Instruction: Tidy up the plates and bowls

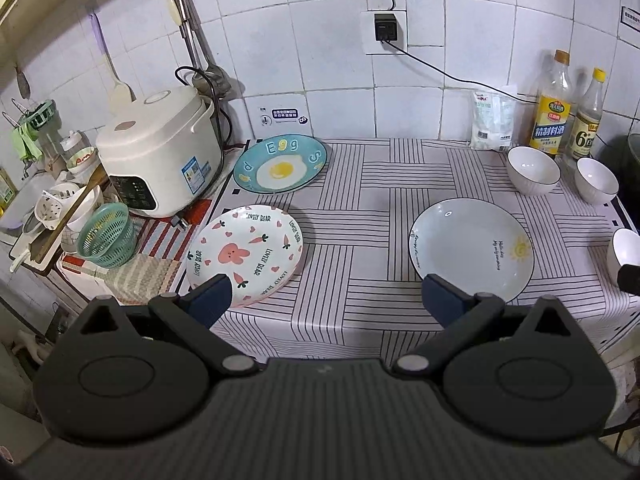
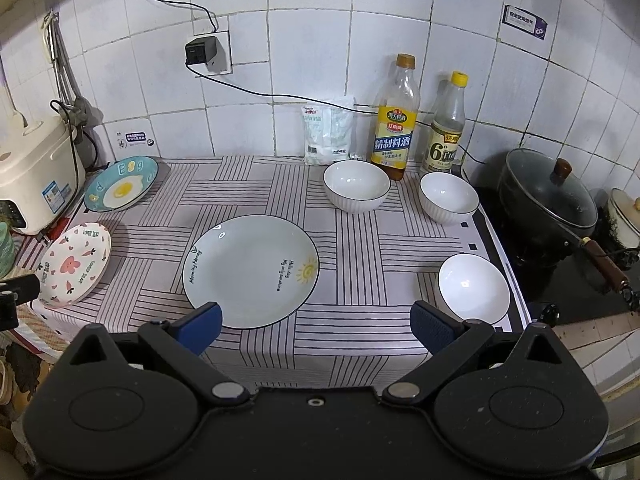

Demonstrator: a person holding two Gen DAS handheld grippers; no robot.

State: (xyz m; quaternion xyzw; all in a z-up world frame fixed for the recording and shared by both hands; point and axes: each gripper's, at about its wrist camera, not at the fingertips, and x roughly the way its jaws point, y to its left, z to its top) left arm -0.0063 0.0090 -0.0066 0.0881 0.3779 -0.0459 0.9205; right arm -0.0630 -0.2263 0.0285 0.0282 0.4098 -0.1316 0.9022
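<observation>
Three plates lie apart on the striped cloth: a blue egg plate (image 1: 280,165) at the back left, a pink rabbit plate (image 1: 245,254) in front of it, and a pale sun plate (image 1: 471,249) (image 2: 251,270) in the middle. Three white bowls stand to the right: two near the bottles (image 2: 356,186) (image 2: 449,197) and one by the front edge (image 2: 473,287). My left gripper (image 1: 326,300) hovers open over the front edge between the rabbit and sun plates. My right gripper (image 2: 316,322) is open and empty, between the sun plate and the near bowl.
A white rice cooker (image 1: 160,156) and a green basket (image 1: 107,236) crowd the left side. Two bottles (image 2: 394,128) (image 2: 446,128) and a white bag (image 2: 329,130) stand against the tiled wall. A lidded dark pot (image 2: 548,196) sits on the stove at the right.
</observation>
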